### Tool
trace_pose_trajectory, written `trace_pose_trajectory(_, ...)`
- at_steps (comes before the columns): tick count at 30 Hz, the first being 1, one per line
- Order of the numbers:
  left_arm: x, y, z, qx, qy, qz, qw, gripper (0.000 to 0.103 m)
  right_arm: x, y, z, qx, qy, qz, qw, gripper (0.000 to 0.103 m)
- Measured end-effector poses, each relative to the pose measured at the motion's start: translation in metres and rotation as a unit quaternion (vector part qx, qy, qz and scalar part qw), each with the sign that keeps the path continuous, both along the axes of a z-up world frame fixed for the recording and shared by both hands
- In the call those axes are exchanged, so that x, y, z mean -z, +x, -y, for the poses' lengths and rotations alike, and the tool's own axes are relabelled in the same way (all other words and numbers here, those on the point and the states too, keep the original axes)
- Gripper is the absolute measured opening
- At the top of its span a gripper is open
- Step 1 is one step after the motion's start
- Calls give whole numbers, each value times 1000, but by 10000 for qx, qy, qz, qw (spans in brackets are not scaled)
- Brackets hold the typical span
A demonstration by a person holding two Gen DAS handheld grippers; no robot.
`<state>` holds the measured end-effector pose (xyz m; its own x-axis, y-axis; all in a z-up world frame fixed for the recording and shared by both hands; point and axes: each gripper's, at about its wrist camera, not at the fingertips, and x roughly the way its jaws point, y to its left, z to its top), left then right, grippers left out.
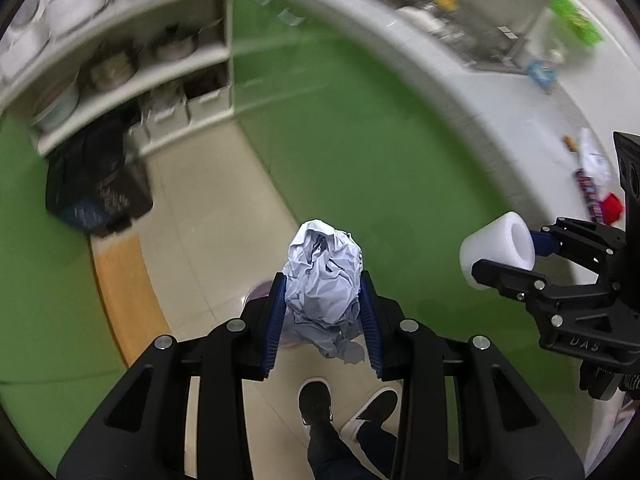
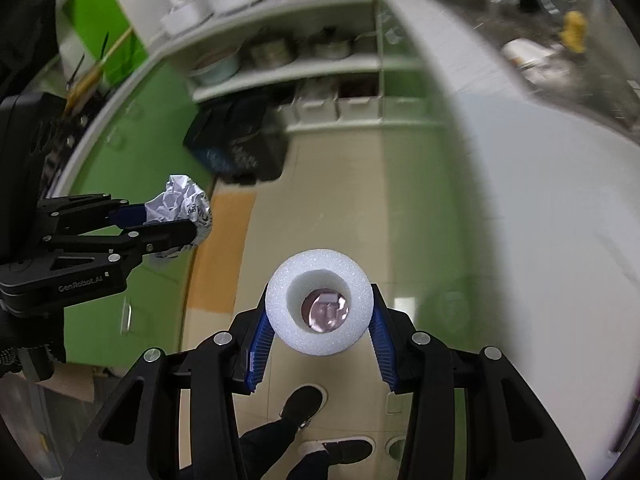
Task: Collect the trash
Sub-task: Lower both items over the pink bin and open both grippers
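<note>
The left gripper [image 1: 324, 300] is clamping a crumpled paper ball [image 1: 324, 276] and the right gripper [image 2: 318, 320] a foam ring [image 2: 319, 301], both over the floor, so carrying them above the black bin [image 2: 236, 148] seems next.

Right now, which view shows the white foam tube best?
The right wrist view: the foam tube sits centred between the right tongs, hollow end facing the camera. The left wrist view shows it only sideways near the right edge.
</note>
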<state>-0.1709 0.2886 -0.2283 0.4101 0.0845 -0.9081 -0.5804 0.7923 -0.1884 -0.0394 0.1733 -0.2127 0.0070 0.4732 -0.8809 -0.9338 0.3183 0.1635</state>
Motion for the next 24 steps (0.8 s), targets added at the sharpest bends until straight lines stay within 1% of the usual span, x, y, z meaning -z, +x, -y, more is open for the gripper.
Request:
trace_pose_trajectory(1, 12, -3, -5, -41, -47, -38, 10000, 35, 11, -2, -6, -44, -52, -22, 10000, 43)
trace_pose_trajectory(4, 70, -11, -22, -181, -310, -172, 9992, 35, 56, -7, -30, -162, -263, -113, 9995, 43)
trace_pose_trajectory(6, 107, -15, -30, -245, -474, -213, 9984, 35, 91, -9, -45, -215, -381, -177, 9989, 43)
trace_pose_trajectory(7, 123, -14, -33, -261, -534, -249, 9979, 35, 103, -8, -49, -223, -420, -203, 9987, 43)
trace_pose_trajectory(9, 165, -14, -40, -336, -698, -300, 9965, 35, 141, -7, -61, -227, -524, -308, 9979, 43)
trace_pose_trajectory(12, 231, -12, -49, -422, -886, -411, 9943, 36, 192, -6, -74, -206, -671, -417, 9967, 43)
trace_pose_trajectory(13, 243, -12, -51, -444, -923, -433, 9938, 36, 205, -5, -75, -185, -708, -450, 9963, 43)
trace_pose_trajectory(14, 265, -12, -53, -475, -1000, -463, 9928, 36, 220, -4, -76, -162, -751, -486, 9959, 43)
trace_pose_trajectory(16, 296, -11, -56, -498, -1082, -509, 9916, 36, 253, -1, -80, -135, -848, -532, 9949, 43)
trace_pose_trajectory(17, 315, -10, -57, -500, -1131, -532, 9909, 36, 264, -1, -81, -127, -877, -547, 9946, 43)
trace_pose_trajectory(19, 345, -8, -57, -484, -1190, -565, 9901, 36, 286, 1, -82, -108, -935, -572, 9939, 43)
trace_pose_trajectory(22, 374, -6, -57, -488, -1249, -603, 9891, 38, 319, 5, -80, -14, -1030, -673, 9924, 43)
trace_pose_trajectory(23, 384, -6, -56, -487, -1282, -610, 9887, 39, 325, 6, -79, 3, -1049, -691, 9921, 43)
trace_pose_trajectory(24, 390, -6, -53, -493, -1315, -604, 9882, 42, 333, 7, -78, 22, -1068, -722, 9916, 43)
